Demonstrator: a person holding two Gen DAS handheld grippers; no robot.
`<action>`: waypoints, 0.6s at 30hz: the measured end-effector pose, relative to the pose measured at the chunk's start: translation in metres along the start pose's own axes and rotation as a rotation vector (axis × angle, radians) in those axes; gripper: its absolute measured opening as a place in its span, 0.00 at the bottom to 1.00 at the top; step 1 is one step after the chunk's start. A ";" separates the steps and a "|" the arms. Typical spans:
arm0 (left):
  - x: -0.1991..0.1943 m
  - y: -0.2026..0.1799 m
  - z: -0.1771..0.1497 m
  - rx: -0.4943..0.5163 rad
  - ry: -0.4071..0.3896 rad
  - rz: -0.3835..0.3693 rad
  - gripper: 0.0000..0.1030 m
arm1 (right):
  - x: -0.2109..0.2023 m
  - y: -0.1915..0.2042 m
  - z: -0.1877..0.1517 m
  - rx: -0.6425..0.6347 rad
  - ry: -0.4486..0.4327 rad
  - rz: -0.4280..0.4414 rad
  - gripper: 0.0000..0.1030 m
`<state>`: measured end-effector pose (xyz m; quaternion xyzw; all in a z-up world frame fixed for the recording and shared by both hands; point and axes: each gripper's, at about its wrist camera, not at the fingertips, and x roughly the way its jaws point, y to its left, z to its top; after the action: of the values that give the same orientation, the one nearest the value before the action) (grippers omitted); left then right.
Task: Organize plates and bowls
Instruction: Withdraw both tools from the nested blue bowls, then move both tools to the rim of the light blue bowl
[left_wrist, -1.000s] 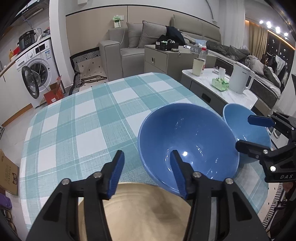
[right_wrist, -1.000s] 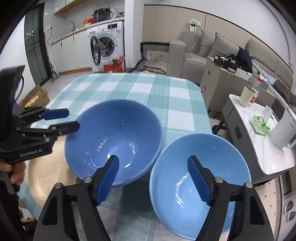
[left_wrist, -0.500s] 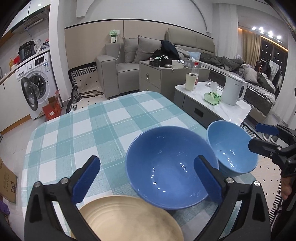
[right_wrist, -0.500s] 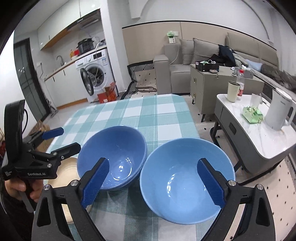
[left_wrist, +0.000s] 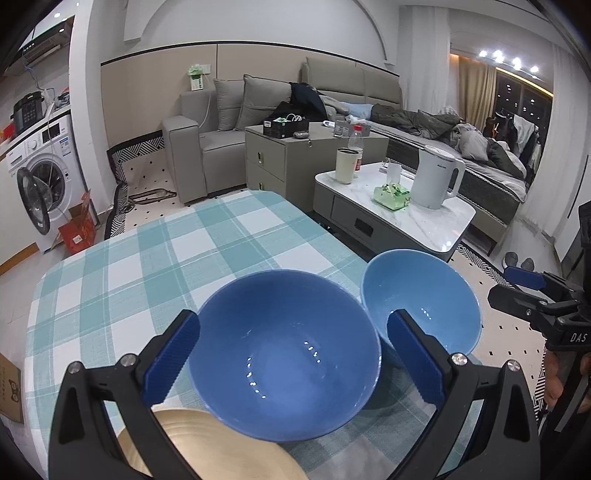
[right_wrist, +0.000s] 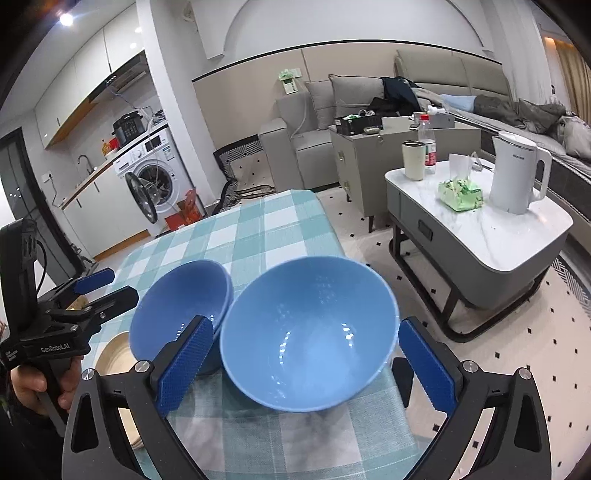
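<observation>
Checked surface (left_wrist: 147, 266). Near left: tan plate (left_wrist: 221, 446). Left gripper (left_wrist: 291, 358), jaws spread, straddles dark blue bowl (left_wrist: 284, 354) without touching. Just right: light blue bowl (right_wrist: 310, 343), right gripper (right_wrist: 306, 365) jaws spread around it.

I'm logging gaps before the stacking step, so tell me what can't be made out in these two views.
- Beige plate: left wrist view, partly covered by the dark blue bowl and gripper, cut off at the bottom edge.
- Light blue bowl base: right wrist view, hidden by its own wall.
- Washing machine labels: too small.
</observation>
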<state>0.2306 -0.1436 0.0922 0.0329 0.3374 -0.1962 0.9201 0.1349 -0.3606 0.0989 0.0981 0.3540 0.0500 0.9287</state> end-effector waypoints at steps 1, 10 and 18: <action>0.001 -0.002 0.001 -0.001 0.000 -0.007 0.99 | -0.001 -0.003 0.000 0.006 -0.003 -0.003 0.99; 0.015 -0.021 0.014 0.018 0.017 -0.038 0.99 | 0.006 -0.026 -0.004 0.053 0.037 -0.019 0.99; 0.035 -0.037 0.023 0.047 0.055 -0.047 0.99 | 0.016 -0.036 -0.005 0.081 0.065 -0.016 0.99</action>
<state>0.2550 -0.1935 0.0907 0.0520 0.3586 -0.2245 0.9046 0.1445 -0.3923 0.0767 0.1311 0.3866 0.0311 0.9124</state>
